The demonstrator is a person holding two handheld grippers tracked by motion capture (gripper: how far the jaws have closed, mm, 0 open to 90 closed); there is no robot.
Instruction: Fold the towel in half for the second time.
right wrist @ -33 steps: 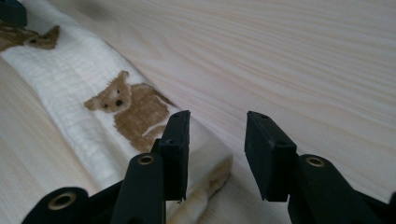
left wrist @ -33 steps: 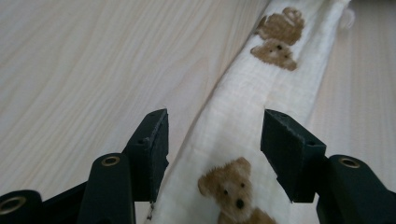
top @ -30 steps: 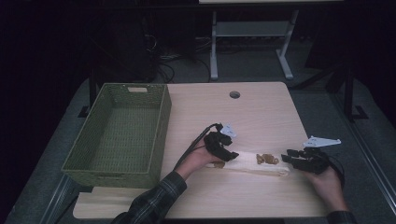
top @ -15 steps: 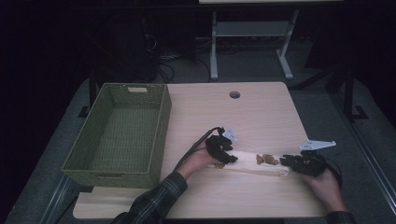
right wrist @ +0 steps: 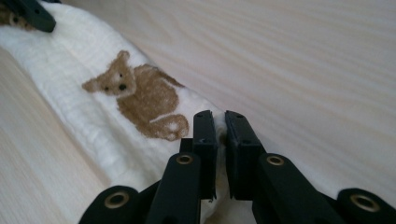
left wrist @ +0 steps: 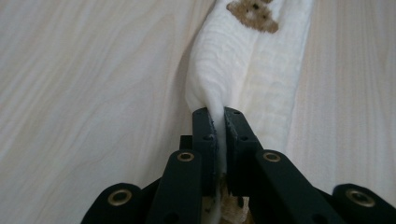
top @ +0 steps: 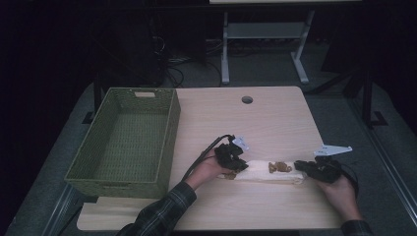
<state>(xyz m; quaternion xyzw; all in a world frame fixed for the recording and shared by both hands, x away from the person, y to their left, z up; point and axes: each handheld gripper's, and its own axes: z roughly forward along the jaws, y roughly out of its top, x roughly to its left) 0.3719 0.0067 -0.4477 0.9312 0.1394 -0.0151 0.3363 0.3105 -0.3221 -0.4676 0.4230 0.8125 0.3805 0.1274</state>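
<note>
A white towel [top: 268, 172] with a brown animal print [top: 279, 167] lies folded into a long narrow strip near the table's front edge. My left gripper [top: 239, 166] is shut on its left end; the cloth [left wrist: 243, 70] runs up from between the jaws [left wrist: 220, 135]. My right gripper [top: 301, 167] is shut on the right end, and the cloth edge sits pinched between its jaws [right wrist: 220, 135], next to the brown print [right wrist: 140, 100]. The towel [right wrist: 74, 84] stretches away toward the other gripper's jaw tip [right wrist: 30, 14].
An empty green woven basket [top: 129, 140] stands on the left of the wooden table [top: 255, 123]. A round cable hole [top: 247, 100] is at the back middle. A metal stand [top: 265, 44] stands on the floor behind the table.
Both grippers have come slightly toward the table's front edge with the towel held between them. The towel now lies as a flatter, straighter strip.
</note>
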